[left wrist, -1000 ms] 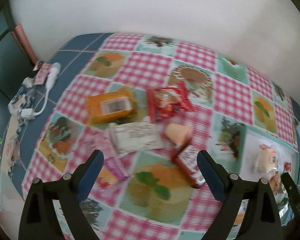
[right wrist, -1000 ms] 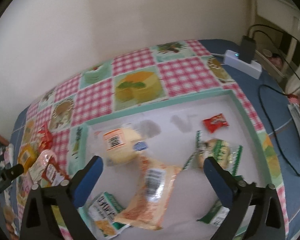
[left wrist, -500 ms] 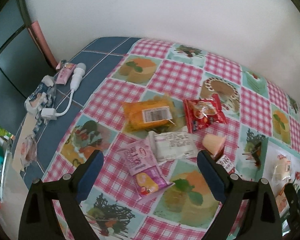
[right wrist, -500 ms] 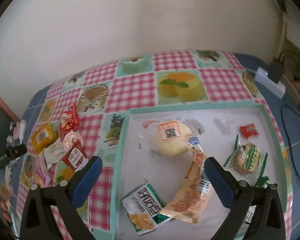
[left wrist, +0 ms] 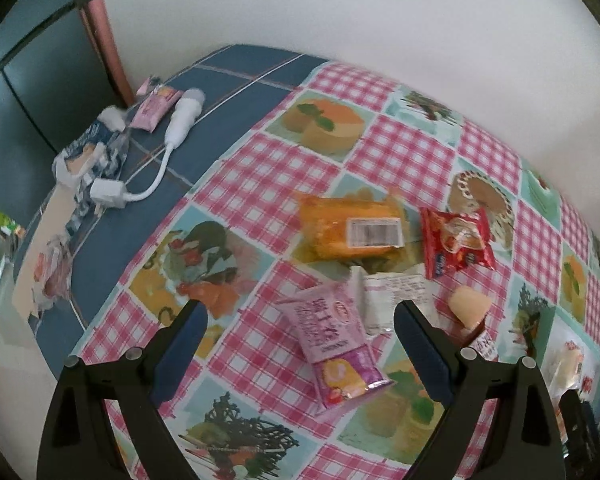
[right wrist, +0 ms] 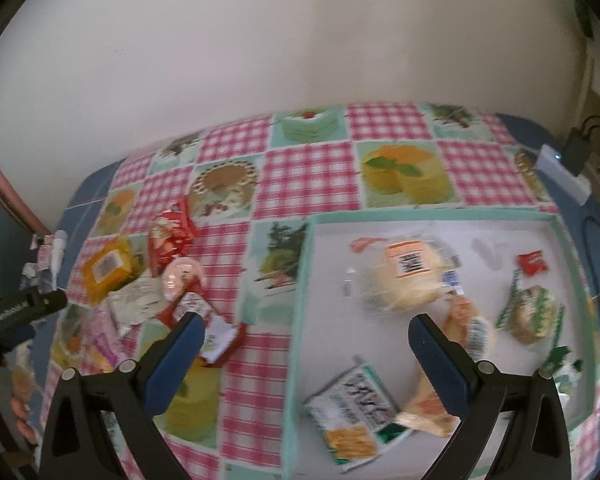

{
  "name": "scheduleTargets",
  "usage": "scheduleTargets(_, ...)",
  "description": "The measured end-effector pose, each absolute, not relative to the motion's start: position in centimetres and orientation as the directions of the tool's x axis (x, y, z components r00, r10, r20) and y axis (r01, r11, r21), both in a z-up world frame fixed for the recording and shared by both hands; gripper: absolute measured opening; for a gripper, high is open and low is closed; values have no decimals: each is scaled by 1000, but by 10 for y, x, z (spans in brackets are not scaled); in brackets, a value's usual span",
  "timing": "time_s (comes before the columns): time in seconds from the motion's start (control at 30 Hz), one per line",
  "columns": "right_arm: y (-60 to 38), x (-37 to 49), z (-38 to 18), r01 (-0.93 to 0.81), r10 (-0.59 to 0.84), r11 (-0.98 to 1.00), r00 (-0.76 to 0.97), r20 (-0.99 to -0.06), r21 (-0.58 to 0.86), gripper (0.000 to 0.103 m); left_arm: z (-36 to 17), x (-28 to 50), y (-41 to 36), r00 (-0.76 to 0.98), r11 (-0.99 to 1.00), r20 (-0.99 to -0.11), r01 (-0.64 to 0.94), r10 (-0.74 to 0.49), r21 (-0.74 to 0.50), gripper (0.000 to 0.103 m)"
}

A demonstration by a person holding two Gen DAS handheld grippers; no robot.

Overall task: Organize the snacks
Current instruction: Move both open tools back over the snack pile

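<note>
1. Pink-and-white checked tablecloth carries a loose pile of unsorted snacks: a pink sachet, an orange cake pack, a red wrapper, a white packet and a pale jelly cup, several overlapping.
2. Left gripper hovers above this pile with its fingers spread wide and nothing between them; the pink sachet lies in the gap, so it looks like the likely next pick.
3. Right gripper hangs over the left rim of the tray, fingers likewise spread and empty, apparently between drops.
4. Inside the white, teal-edged tray are the sorted items: a round bun in clear wrap, a green-and-white packet, an orange bag, a green-striped pastry and a small red sachet.
5. Off the cloth, a white charger and cable sit among odd wrappers.
</note>
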State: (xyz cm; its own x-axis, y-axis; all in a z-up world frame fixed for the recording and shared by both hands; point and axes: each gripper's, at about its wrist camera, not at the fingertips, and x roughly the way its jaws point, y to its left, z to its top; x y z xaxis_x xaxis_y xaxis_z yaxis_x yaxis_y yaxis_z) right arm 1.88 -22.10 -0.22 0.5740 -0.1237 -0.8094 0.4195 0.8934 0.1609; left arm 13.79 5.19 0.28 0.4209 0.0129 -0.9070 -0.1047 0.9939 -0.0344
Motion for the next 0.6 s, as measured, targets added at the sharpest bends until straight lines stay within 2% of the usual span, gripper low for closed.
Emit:
scheduleTargets(0.27, -181, 52, -12, 335, -75, 932, 545, -835, 135, 103, -15, 146, 79, 370, 983, -928, -158, -29, -94, 95)
scheduleTargets(0.43, -153, 70, -24, 246, -46, 964, 521, -852, 99, 103, -29, 149, 74, 329, 979, -941, -151, -84, -140, 95)
scheduleTargets(0.6, -145, 79, -42, 214, -11, 971, 483, -875, 105, 102, -45, 152, 60, 282, 982, -955, -137, -86, -129, 95)
